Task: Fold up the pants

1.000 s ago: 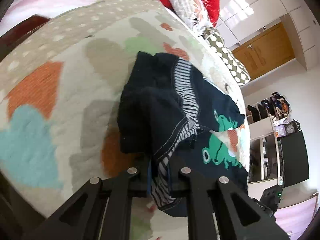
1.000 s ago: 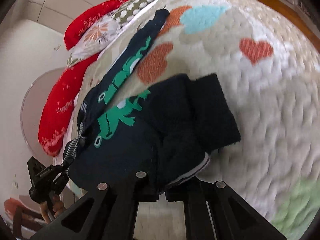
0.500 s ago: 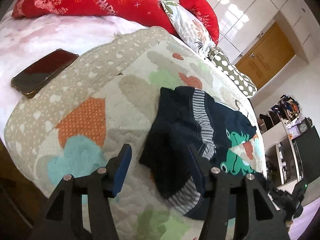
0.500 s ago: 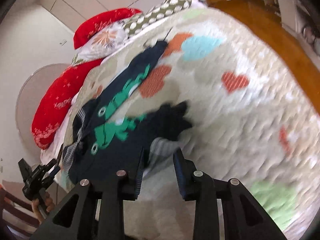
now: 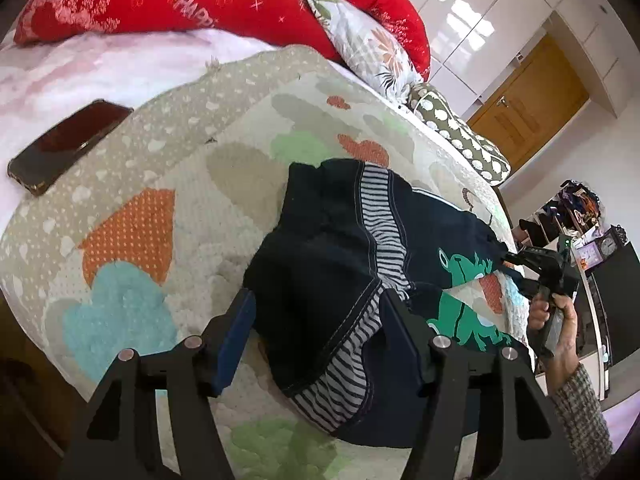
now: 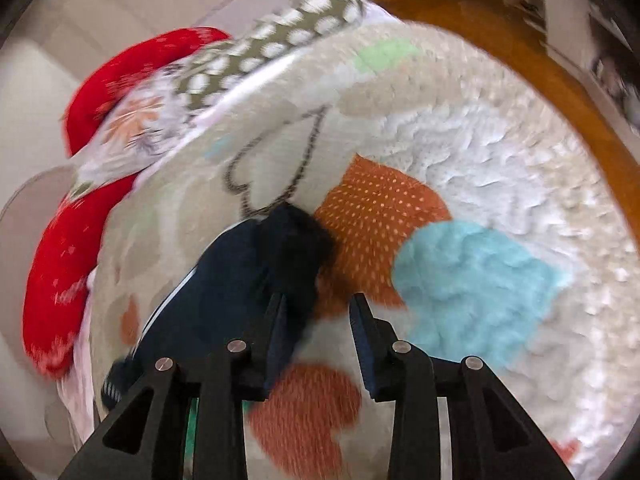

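Dark navy pants (image 5: 332, 264) with a striped waistband and green frog print lie crumpled on the heart-patterned quilt (image 5: 132, 240). My left gripper (image 5: 318, 332) hovers over the waistband end, its jaws opening; fabric lies between them, but the pads do not press on it. In the right wrist view, my right gripper (image 6: 318, 308) is at the dark cuff (image 6: 292, 252) of one pant leg. Its jaws are closing a little, with the cuff's edge by the left finger and quilt between them. The left wrist view shows the right gripper (image 5: 520, 264) in a person's hand (image 5: 560, 320).
A dark phone (image 5: 68, 148) lies on the quilt's far left. Red pillows (image 5: 180, 0), a floral pillow (image 5: 360, 44) and a dotted pillow (image 5: 460, 136) line the bed's head. The wooden floor (image 6: 520, 48) lies past the bed's edge, and a wooden door (image 5: 528, 100) stands behind.
Both grippers let go of the pants and opened. The left one drew back slightly from the waistband. The right one swept along the bed to the leg's cuff.
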Demonstrator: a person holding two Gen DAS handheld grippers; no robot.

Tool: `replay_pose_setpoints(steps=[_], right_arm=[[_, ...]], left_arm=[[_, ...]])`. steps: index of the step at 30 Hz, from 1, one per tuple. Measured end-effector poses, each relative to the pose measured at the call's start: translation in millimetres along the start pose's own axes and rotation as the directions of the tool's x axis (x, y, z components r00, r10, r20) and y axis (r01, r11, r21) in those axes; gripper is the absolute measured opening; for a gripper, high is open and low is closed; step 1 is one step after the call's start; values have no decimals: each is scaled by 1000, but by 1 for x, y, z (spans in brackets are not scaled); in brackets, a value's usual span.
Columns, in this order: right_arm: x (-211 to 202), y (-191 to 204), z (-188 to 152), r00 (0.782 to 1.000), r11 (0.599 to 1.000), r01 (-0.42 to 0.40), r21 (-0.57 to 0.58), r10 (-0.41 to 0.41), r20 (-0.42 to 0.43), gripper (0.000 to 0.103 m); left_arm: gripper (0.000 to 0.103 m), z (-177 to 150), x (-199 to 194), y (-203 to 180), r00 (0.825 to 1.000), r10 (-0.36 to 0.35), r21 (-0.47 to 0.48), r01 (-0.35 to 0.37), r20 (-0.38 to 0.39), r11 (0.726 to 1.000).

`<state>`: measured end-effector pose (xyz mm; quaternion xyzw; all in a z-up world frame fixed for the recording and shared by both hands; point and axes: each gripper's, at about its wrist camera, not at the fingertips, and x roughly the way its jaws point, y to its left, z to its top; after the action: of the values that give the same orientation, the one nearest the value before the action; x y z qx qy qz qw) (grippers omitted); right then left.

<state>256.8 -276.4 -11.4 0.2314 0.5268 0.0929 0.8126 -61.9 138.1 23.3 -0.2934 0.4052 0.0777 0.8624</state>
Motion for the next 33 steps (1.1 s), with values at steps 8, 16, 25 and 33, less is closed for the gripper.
replay_pose_setpoints(steps=[8,16,25,33], right_arm=[[-55,-26,-29,995,995,-95,34,93,43,6],[-80,-68,-69,998,999,-52,4,51,38,14],[-112,-34,-45,995,965,0,-263,26,97,54],[-35,54,-11,999,856,-24,-517,-2,-48,61]], left_arm=[[63,5,7,-15,1000,-19,43,19,-12,999],[73,16,6,-53,999,-26,171,31,-31,985],[75,70,64,-114,996,-5,396,42,-94,917],[75,98,135,-140,983,-6,404,80,-182,911]])
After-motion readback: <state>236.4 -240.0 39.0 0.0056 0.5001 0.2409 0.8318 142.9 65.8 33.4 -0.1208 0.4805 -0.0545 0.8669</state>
